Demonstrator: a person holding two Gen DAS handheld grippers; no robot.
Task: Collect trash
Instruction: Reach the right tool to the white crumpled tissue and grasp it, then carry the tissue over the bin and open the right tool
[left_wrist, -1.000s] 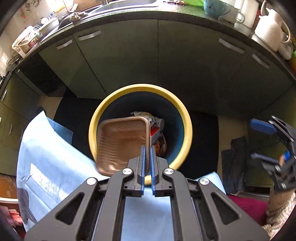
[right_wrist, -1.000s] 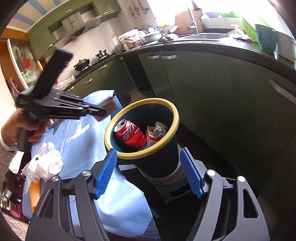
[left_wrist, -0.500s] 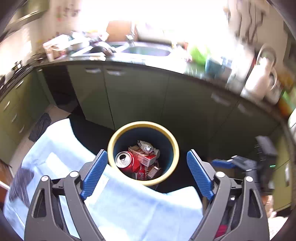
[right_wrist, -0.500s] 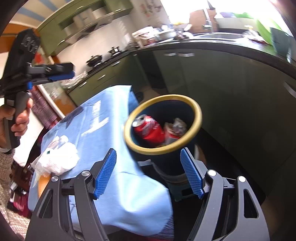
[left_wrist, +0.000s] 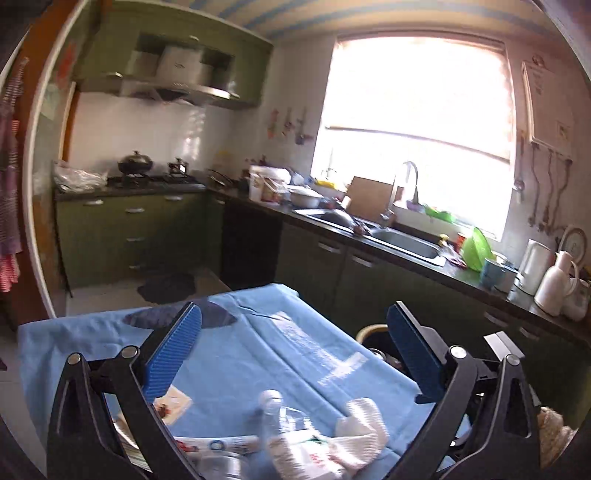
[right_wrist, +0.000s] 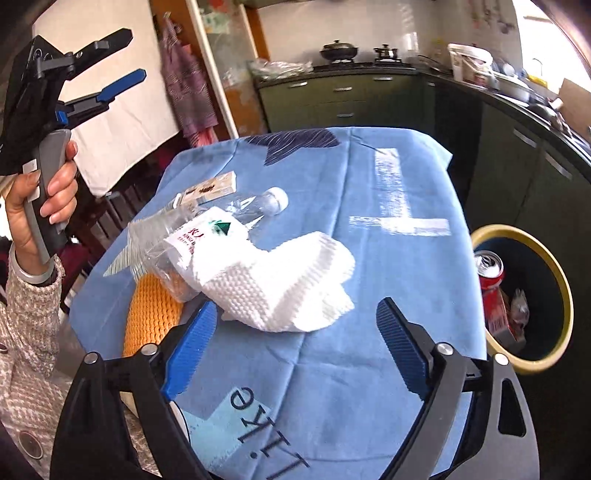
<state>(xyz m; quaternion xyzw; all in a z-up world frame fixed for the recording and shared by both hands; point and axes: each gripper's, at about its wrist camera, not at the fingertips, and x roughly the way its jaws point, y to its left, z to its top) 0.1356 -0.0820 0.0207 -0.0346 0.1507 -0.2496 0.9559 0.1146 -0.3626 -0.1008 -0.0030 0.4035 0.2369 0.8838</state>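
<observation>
Left gripper (left_wrist: 293, 354) spread wide, empty, raised above the blue-clothed desk (right_wrist: 388, 206); seen from the right wrist held up at the desk's left edge (right_wrist: 122, 61). Right gripper (right_wrist: 291, 349) also wide, empty, just short of the crumpled white paper towel (right_wrist: 280, 280). Behind the towel: clear plastic bottle (right_wrist: 255, 203) lying flat, printed plastic wrapper (right_wrist: 192, 236), small carton (right_wrist: 210, 188). Orange knitted pad (right_wrist: 151, 314) at the near left. Off the desk's right edge, yellow-rimmed bin (right_wrist: 554, 273) with a red soda can (right_wrist: 489, 269) and cartons inside.
</observation>
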